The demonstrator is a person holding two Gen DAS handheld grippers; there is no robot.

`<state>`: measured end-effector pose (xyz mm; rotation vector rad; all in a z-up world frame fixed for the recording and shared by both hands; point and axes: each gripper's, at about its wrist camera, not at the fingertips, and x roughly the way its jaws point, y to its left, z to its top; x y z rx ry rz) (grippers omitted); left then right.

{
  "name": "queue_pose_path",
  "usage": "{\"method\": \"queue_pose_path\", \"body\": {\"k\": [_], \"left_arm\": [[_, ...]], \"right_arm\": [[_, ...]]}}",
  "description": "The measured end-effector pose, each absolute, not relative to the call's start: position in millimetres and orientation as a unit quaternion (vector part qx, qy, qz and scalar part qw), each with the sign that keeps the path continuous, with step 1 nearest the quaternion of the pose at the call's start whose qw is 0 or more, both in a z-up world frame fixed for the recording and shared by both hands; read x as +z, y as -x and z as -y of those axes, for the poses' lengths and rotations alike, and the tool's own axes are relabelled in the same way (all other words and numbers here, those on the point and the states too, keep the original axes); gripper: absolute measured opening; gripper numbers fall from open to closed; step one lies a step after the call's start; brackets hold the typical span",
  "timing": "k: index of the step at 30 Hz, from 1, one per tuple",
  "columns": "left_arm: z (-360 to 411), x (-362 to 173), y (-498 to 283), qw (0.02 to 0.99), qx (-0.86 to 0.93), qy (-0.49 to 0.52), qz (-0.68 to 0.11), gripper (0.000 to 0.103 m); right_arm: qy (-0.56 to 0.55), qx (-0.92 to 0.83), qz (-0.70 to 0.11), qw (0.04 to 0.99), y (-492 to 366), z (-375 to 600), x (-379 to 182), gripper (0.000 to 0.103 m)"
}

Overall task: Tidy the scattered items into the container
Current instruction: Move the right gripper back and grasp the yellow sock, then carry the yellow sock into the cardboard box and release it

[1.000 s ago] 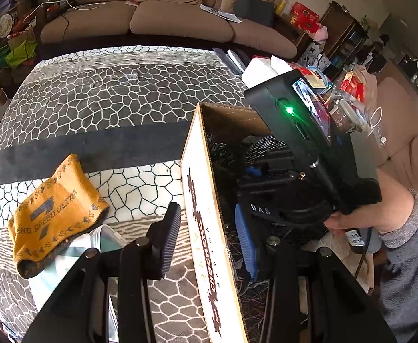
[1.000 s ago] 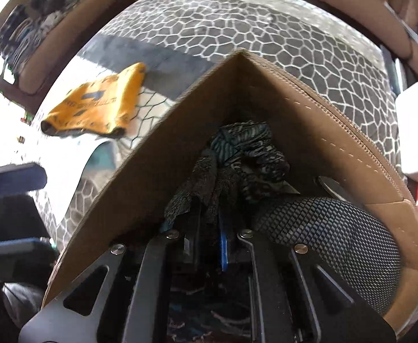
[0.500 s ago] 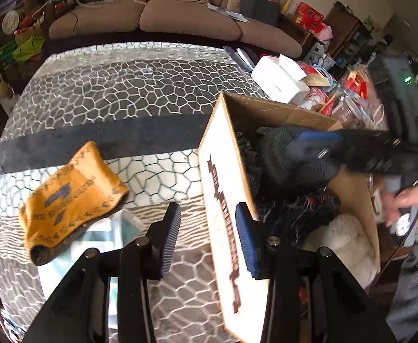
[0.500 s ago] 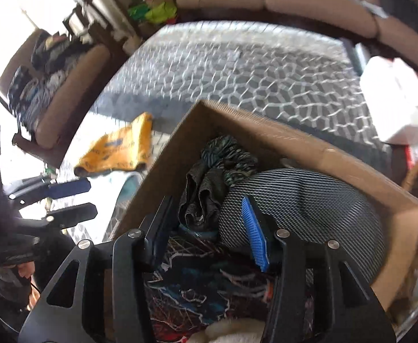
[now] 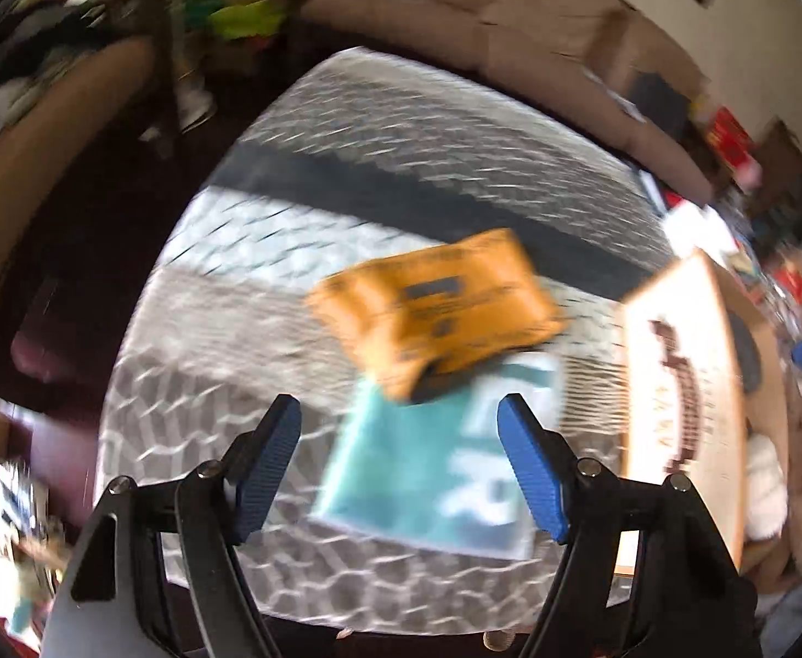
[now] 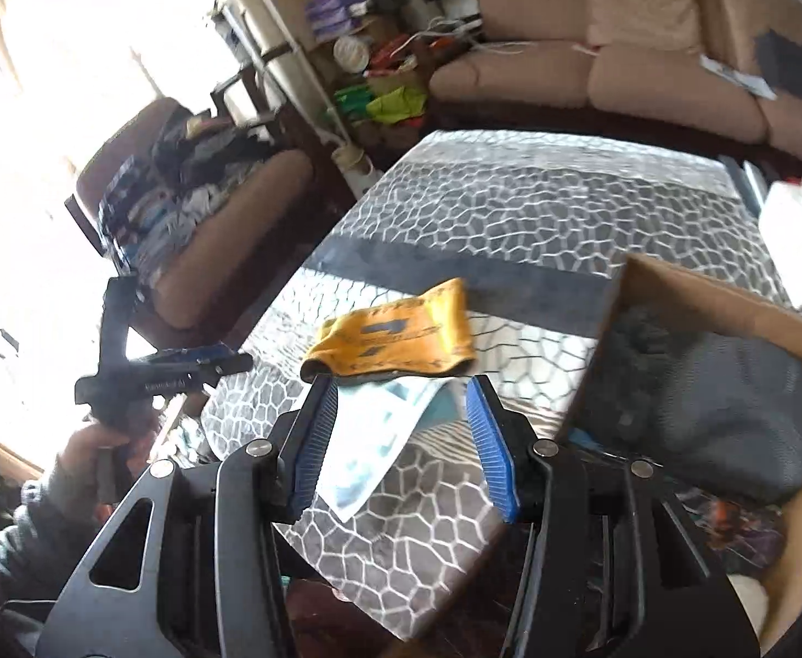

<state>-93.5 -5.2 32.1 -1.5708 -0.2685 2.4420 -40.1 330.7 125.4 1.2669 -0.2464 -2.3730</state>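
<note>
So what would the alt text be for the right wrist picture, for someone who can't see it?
An empty, open right gripper hangs above a patterned table, where an orange cloth pouch lies on a teal-and-white sheet. A cardboard box of dark clothes stands at right; at left a hand holds the left gripper.

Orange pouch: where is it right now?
In both wrist views the orange pouch lies on the patterned table, overlapping the teal packet, left of the cardboard box.

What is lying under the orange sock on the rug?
A teal-and-white printed sheet lies flat under the orange sock's near edge, sticking out toward the camera. The part beneath the sock is covered; its print is unreadable.
</note>
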Motion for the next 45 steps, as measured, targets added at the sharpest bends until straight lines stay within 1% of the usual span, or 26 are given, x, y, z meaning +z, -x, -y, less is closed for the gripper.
{"method": "queue_pose_path", "body": {"k": [2, 3, 7, 9, 11, 13, 15, 19, 22, 24, 26, 27, 29, 30, 32, 33, 34, 35, 36, 38, 40, 45], "left_arm": [[19, 19, 93, 0.104, 0.826, 0.544, 0.106, 0.075], [24, 12, 94, 0.105, 0.822, 0.548, 0.111, 0.075], [24, -11, 109, 0.107, 0.806, 0.566, 0.133, 0.075], [21, -17, 116, 0.116, 0.805, 0.564, 0.143, 0.075], [10, -22, 123, 0.132, 0.806, 0.56, 0.138, 0.075], [-1, -27, 127, 0.14, 0.809, 0.559, 0.114, 0.075], [-6, -33, 134, 0.14, 0.81, 0.559, 0.108, 0.075], [16, -45, 153, 0.136, 0.798, 0.561, 0.175, 0.075], [28, -56, 162, 0.145, 0.775, 0.573, 0.225, 0.075], [27, -62, 163, 0.153, 0.763, 0.582, 0.236, 0.075], [19, -63, 163, 0.161, 0.762, 0.586, 0.223, 0.075], [16, -63, 163, 0.165, 0.762, 0.587, 0.218, 0.075], [9, -66, 162, 0.167, 0.76, 0.593, 0.208, 0.075], [7, -69, 163, 0.164, 0.757, 0.598, 0.203, 0.075], [2, -74, 160, 0.16, 0.757, 0.606, 0.186, 0.073], [-2, -74, 157, 0.163, 0.761, 0.604, 0.17, 0.071], [-8, -73, 155, 0.167, 0.768, 0.601, 0.146, 0.047], [-14, -70, 152, 0.174, 0.774, 0.597, 0.121, 0.032], [-18, -67, 150, 0.177, 0.782, 0.588, 0.109, 0.031], [-20, -61, 148, 0.172, 0.795, 0.574, 0.1, 0.011], [-14, -53, 149, 0.178, 0.8, 0.559, 0.128, 0.009], [-10, -22, 144, 0.195, 0.82, 0.518, 0.144, 0.009]], "right_arm": [[-0.462, -0.851, 0.099, 0.228, 47, -308, 116, 0.047], [-0.464, -0.854, 0.091, 0.219, 51, -294, 109, 0.047], [-0.471, -0.87, 0.013, 0.144, 83, -245, 82, 0.048], [-0.495, -0.859, 0.007, 0.127, 111, -229, 64, 0.048], [-0.519, -0.848, 0.019, 0.104, 135, -225, 45, 0.048], [-0.548, -0.832, 0.033, 0.075, 160, -229, 20, 0.048], [-0.573, -0.815, 0.067, 0.057, 179, -242, -5, 0.048], [-0.591, -0.797, 0.122, 0.027, 204, -268, -37, 0.049], [-0.599, -0.785, 0.156, 0.03, 215, -281, -53, 0.049], [-0.61, -0.774, 0.164, 0.036, 216, -284, -62, 0.049], [-0.62, -0.768, 0.156, 0.04, 217, -284, -69, 0.048], [-0.623, -0.767, 0.147, 0.042, 218, -284, -72, 0.043], [-0.624, -0.767, 0.141, 0.045, 219, -284, -77, 0.029], [-0.624, -0.767, 0.138, 0.046, 218, -285, -79, 0.014], [-0.624, -0.767, 0.139, 0.054, 217, -283, -82, 0.011], [-0.619, -0.771, 0.136, 0.058, 216, -281, -81, 0.01], [-0.614, -0.776, 0.132, 0.063, 214, -279, -78, 0.01], [-0.608, -0.78, 0.129, 0.069, 212, -277, -74, 0.01], [-0.603, -0.784, 0.127, 0.075, 210, -275, -68, 0.01], [-0.594, -0.791, 0.121, 0.084, 208, -269, -55, 0.01], [-0.584, -0.798, 0.111, 0.098, 205, -264, -40, 0.009], [-0.556, -0.815, 0.092, 0.136, 194, -248, 10, 0.009]]}}
